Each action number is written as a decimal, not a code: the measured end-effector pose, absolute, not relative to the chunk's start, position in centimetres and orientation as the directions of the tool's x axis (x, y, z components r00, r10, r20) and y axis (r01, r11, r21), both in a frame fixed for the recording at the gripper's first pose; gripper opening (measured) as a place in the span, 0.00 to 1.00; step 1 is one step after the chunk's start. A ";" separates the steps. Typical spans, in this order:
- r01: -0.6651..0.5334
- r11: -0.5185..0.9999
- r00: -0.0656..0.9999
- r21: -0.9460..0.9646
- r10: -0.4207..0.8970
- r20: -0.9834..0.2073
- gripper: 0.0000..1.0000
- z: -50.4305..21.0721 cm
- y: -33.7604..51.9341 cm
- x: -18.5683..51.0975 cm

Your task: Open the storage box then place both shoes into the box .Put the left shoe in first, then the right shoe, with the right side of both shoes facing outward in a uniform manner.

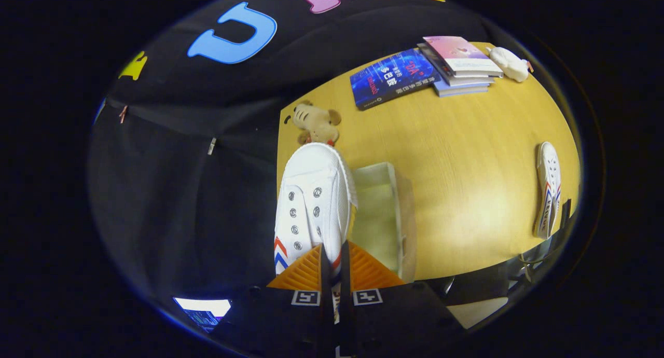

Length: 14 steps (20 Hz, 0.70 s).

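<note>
At lower centre the gripper (pixel 332 264) has its fingers pinched on a white shoe (pixel 311 202), held beside the open box (pixel 402 212). The second shoe (pixel 548 189) lies on the table (pixel 467 155) at right.

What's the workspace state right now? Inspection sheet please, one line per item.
Surface: yellow wooden table, bare in the middle.
Job's things: white shoe held up in the tongs, beside the open storage box; second shoe lies at the table's far side.
Clutter: blue book, book stack, brown plush toy, white plush toy.
Grippers: tongs closed on the held shoe's rear.
Cables: nothing seen.
Surroundings: black cloth wall; a lit screen low down.
</note>
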State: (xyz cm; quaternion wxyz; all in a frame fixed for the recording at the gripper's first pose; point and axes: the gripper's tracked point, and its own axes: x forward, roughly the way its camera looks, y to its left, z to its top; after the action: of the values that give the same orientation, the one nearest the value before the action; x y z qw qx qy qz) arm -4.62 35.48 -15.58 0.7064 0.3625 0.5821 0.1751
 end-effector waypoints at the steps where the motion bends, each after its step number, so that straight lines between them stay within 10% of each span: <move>1: 0.174 0.683 0.235 0.710 0.671 -0.703 0.08 -16.2 36.8 -5.1; 14: 0.216 0.791 0.155 0.572 0.551 -0.820 0.08 -24.1 43.0 -5.7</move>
State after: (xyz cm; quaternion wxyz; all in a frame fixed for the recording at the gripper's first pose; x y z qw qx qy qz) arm -5.65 42.96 -24.12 0.6983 0.3002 0.6387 0.1197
